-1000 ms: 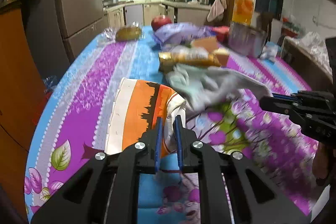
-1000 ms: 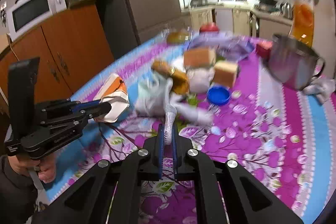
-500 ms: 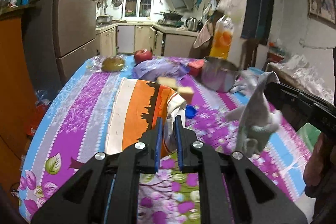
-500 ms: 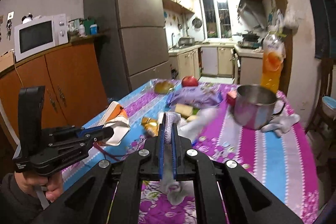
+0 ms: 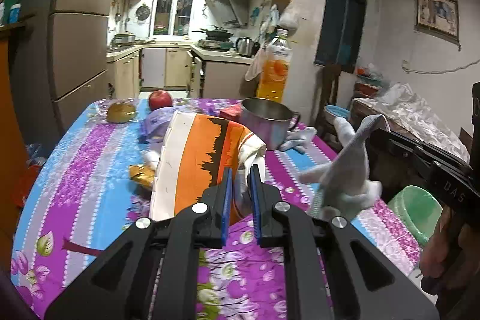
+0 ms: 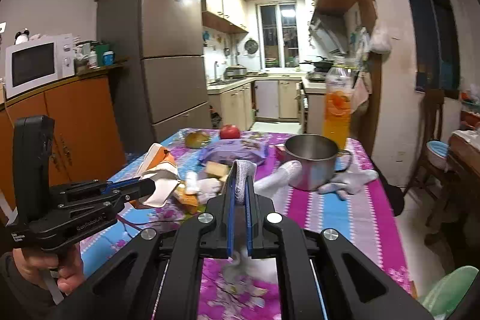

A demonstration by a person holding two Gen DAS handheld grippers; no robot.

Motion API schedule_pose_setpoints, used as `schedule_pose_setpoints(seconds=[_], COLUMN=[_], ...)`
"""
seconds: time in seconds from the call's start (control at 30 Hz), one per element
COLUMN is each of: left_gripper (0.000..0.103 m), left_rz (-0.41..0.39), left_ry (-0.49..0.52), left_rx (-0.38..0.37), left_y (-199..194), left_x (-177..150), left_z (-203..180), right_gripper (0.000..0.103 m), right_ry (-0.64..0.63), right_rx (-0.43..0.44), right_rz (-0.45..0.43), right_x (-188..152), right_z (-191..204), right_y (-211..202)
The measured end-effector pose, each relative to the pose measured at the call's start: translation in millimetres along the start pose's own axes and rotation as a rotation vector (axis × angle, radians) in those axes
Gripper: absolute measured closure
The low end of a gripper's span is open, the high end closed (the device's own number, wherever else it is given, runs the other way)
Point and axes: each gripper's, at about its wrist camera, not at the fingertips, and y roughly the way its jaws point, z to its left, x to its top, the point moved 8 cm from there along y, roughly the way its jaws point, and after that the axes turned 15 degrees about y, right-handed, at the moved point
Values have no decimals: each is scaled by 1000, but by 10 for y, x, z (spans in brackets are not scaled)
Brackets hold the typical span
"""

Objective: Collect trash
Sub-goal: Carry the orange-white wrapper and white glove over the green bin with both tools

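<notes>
My left gripper (image 5: 239,170) is shut on an orange, white and black wrapper (image 5: 198,158) and holds it above the purple flowered tablecloth (image 5: 75,170). It also shows in the right wrist view (image 6: 160,170), with the left gripper (image 6: 147,186) on it. My right gripper (image 6: 239,173) is shut on a crumpled grey-white rag (image 6: 241,170), lifted off the table; the rag hangs at the right in the left wrist view (image 5: 351,176). A green bin (image 5: 417,209) stands beside the table at the lower right, below the rag.
On the table stand a steel pot (image 5: 267,119), an orange drink bottle (image 5: 274,65), a red apple (image 5: 160,99), a purple bag (image 6: 237,152), a white glove (image 6: 348,179) and a gold wrapper (image 5: 142,174). A fridge (image 6: 168,50) and orange cabinet (image 6: 75,122) stand left.
Both grippers have risen from the table with their loads. The right gripper has carried the rag up and to the right, towards the table's edge.
</notes>
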Motion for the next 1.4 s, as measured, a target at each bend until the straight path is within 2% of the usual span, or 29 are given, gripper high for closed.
schedule_pose_setpoints(seconds=[0.23,0.47,0.8,1.4], left_gripper=[92,92,92,92], left_rz=[-26,-45,-29,-56], left_ry=[25,72,147,235], left_rx=[-57,-138,-283,-430], left_y=[62,153,353,389], left_x=[192,398,454,616], left_z=[-377,-947,-1834,-2985], right_gripper=[97,97,97,97], right_ry=[35,71,106,175], right_rx=[-95,-174,-286,-457], right_rz=[-33,-63,-116,-164], right_x=[73,101,158,29], right_z=[-452,-901,-1516,-2461], right_y=[-356,-753,-1425,-2481])
